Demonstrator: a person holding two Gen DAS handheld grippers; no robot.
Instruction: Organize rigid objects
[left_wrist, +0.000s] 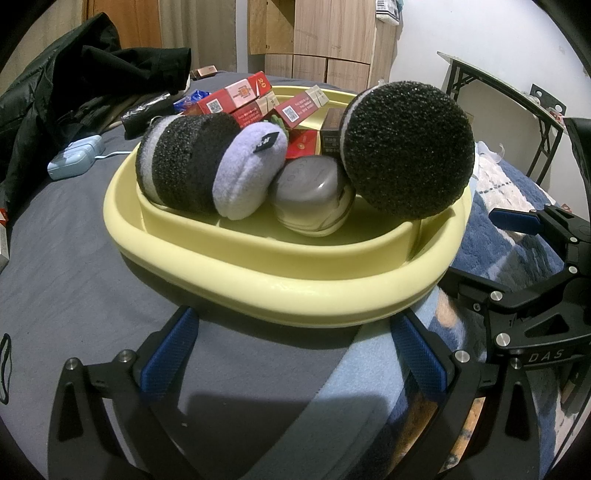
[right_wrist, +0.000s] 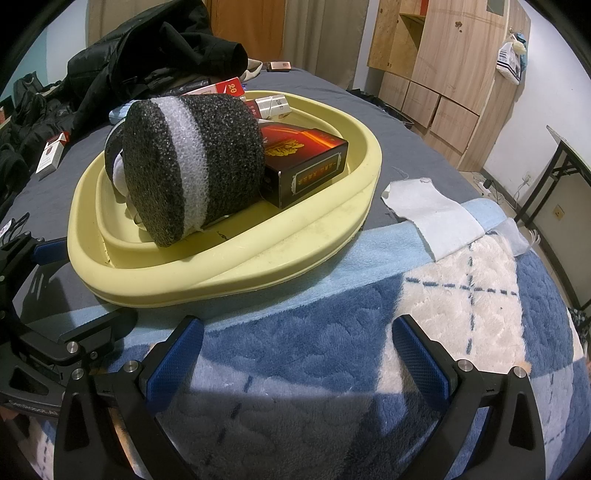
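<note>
Grey bedsheet (left_wrist: 66, 236) under yellow tray (left_wrist: 258, 291), blue plaid blanket (right_wrist: 332, 354) (fleecy), wooden cabinets (right_wrist: 439, 74) behind, both jaws open, empty.

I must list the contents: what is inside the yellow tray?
Inside the yellow tray: two black foam cylinders, a lilac puff, a grey jar, red boxes. Anything beneath them is covered.
</note>
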